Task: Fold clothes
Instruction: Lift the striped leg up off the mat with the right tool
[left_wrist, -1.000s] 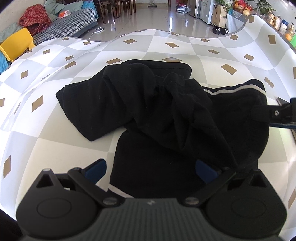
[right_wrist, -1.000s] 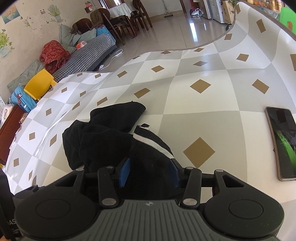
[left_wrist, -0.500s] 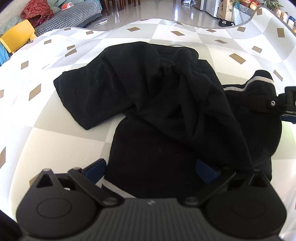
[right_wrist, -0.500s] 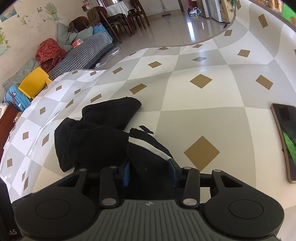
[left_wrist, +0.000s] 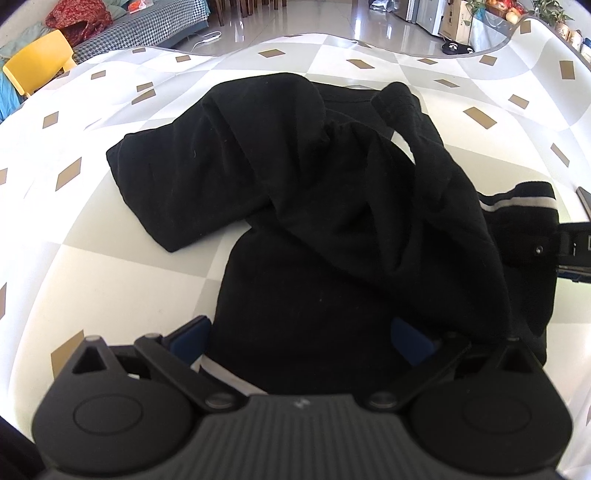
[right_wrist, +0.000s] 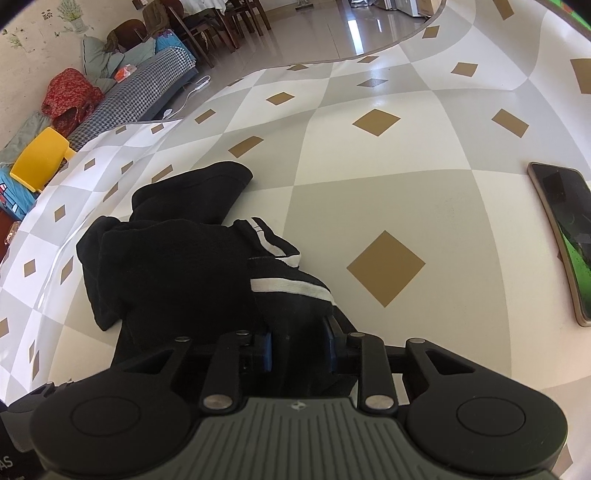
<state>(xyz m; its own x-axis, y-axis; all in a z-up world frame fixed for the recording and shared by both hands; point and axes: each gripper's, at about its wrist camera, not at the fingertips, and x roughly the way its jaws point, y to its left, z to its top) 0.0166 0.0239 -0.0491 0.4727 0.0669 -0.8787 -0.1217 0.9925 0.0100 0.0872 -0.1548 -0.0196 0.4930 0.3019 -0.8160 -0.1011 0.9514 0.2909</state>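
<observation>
A black garment (left_wrist: 314, 206) with a white stripe on its hem lies crumpled on the checkered tablecloth (left_wrist: 110, 258). My left gripper (left_wrist: 301, 339) is open wide, and the near hem lies between its blue fingers (left_wrist: 192, 334). In the left wrist view my right gripper (left_wrist: 554, 251) comes in from the right edge, clamped on the striped hem. In the right wrist view the right gripper (right_wrist: 297, 347) is shut on a bunched fold of the black garment (right_wrist: 177, 266), with the white stripe (right_wrist: 288, 286) just ahead of it.
A phone (right_wrist: 565, 229) lies on the tablecloth (right_wrist: 388, 192) to the right of the garment. The table's far edge curves ahead, with shiny floor beyond. A yellow chair (left_wrist: 37, 59) and a sofa (right_wrist: 147, 92) stand off to the left.
My right gripper's fingers have drawn closer together on the striped hem, and the hem has bunched over. The left wrist view has moved in closer over the garment, the left gripper still open.
</observation>
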